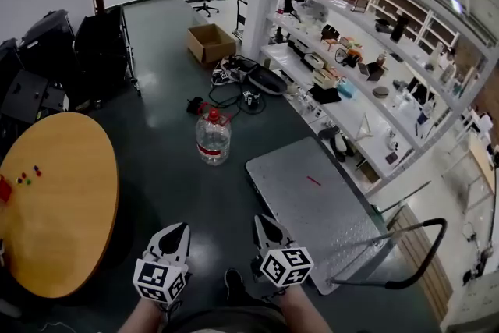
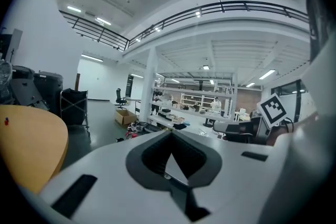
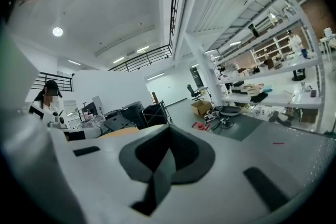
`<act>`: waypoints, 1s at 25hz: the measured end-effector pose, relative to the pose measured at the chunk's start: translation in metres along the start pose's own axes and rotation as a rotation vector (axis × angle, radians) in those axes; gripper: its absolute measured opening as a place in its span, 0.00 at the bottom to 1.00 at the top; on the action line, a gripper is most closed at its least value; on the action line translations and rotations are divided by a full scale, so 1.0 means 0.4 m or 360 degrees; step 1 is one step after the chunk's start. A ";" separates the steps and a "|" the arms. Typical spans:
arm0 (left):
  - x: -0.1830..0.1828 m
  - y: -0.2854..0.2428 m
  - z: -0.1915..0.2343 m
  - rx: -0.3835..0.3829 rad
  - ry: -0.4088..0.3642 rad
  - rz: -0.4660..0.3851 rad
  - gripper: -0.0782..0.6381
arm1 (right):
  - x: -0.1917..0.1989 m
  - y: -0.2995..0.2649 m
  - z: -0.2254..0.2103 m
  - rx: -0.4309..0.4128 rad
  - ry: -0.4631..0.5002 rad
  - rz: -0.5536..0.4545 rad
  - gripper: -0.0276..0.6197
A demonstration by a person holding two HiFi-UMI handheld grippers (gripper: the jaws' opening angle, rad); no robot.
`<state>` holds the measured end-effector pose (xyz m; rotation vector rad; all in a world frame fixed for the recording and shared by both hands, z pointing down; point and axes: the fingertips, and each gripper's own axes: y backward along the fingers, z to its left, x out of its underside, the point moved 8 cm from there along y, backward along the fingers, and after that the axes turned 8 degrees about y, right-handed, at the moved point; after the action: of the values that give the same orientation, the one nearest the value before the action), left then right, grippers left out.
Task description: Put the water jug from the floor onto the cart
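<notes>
The water jug, clear with a red cap, stands upright on the dark floor ahead of me. The cart is a flat grey platform to the jug's right, with a black push handle at its near end. My left gripper and right gripper are side by side low in the head view, well short of the jug and pointing toward it. Both are shut and hold nothing. In the left gripper view, the left gripper has its jaws together. In the right gripper view, the right gripper is also closed, and the cart deck lies at the lower right.
A round wooden table fills the left side. Beyond the jug lie cables and gear and an open cardboard box. Long white shelves run along the right, behind the cart. Black cases stand at the far left.
</notes>
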<state>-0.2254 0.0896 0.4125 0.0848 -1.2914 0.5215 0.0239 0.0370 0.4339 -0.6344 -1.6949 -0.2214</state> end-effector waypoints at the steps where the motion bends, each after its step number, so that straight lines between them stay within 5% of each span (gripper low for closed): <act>1: -0.010 -0.031 -0.005 -0.0005 0.0002 0.0002 0.12 | -0.013 -0.016 -0.029 -0.0006 -0.0006 0.0003 0.03; 14: -0.063 -0.358 -0.048 -0.0093 -0.0032 0.0018 0.12 | -0.092 -0.188 -0.351 -0.0065 0.0006 0.0075 0.03; 25: -0.127 -0.594 0.152 -0.0080 0.0027 0.0084 0.12 | -0.136 -0.420 -0.447 0.0017 0.0007 0.0130 0.03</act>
<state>-0.1903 -0.1573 0.4364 0.0045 -1.2924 0.5332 0.0929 -0.2036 0.4563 -0.6934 -1.6613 -0.1552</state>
